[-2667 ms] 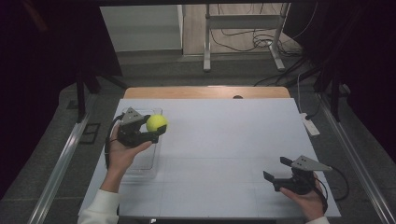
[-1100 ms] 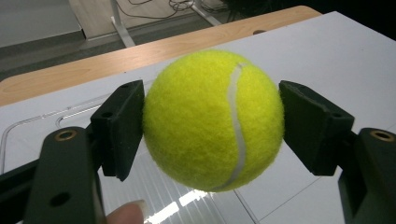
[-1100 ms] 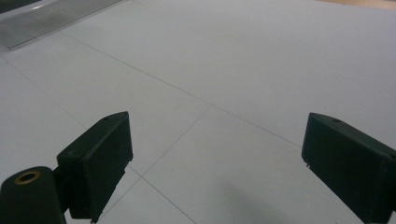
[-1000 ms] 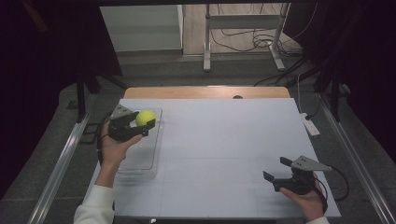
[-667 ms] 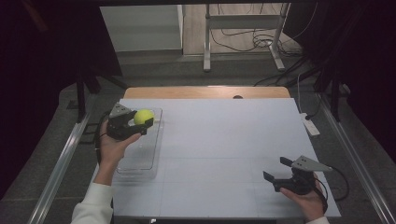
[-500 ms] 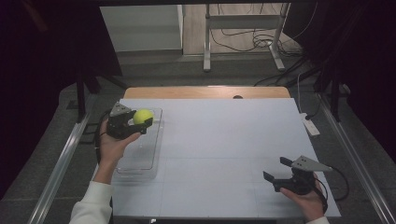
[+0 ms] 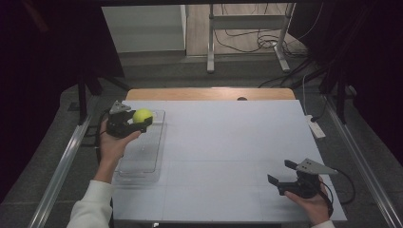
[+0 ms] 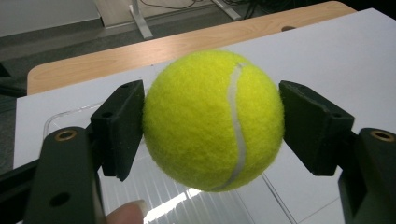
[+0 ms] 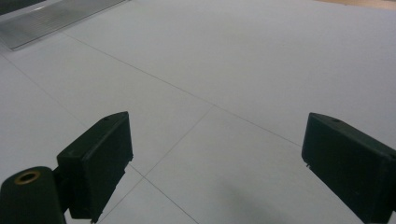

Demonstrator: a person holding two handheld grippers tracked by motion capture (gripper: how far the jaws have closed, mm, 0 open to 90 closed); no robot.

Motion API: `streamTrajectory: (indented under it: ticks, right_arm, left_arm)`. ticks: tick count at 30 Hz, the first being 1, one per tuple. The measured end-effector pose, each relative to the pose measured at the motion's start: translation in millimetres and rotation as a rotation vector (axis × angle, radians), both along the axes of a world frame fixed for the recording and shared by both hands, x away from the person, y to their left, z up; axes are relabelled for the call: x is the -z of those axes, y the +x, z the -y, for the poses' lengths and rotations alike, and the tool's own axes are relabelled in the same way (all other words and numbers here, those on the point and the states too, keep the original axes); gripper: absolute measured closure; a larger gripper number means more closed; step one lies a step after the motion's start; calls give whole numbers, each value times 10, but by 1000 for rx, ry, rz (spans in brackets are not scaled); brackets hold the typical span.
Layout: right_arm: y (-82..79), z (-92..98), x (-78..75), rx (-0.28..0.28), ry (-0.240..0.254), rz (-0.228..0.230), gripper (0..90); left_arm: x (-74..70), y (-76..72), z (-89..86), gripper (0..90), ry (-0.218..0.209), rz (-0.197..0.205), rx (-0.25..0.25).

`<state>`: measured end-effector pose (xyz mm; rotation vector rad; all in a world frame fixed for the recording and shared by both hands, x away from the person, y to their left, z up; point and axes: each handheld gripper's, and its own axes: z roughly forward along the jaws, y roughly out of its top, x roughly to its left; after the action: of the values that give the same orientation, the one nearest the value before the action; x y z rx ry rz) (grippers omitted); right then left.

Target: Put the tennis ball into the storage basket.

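A yellow-green tennis ball sits between the black pads of my left gripper, which is shut on it. The ball hangs above the far end of a clear plastic tray at the table's left side. A fingertip shows at the bottom of the left gripper view. Near the front right corner, my right gripper is held low over the white table top with its jaws wide open and nothing between them.
The white table top has thin seam lines. A wooden strip runs along its far edge. A small white device lies at the right edge. Metal rails flank the table, and a stand with cables is behind it.
The left hand has carried the ball leftward and a little farther away, over the tray's far end. The right gripper has stayed where it was, still open.
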<state>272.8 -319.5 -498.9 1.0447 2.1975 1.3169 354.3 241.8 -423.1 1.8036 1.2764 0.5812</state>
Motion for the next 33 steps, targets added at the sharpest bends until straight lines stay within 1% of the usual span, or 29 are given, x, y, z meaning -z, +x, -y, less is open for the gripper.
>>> streamTrajectory:
  ticks: [19, 20, 26, 33]
  right_arm:
    - [0, -6, 3, 1, -4, -5, 89]
    - [0, -7, 4, 1, -4, -5, 89]
    - [-1, -6, 3, 1, -2, -5, 89]
    - [-2, -6, 3, 0, -2, -4, 89]
  left_arm:
    - [39, 154, -87, 268, 24, -32, -51]
    - [50, 176, -99, 268, 31, -40, -57]
    - [74, 215, -132, 268, 33, -52, -70]
    - [100, 269, -162, 267, 47, -70, -85]
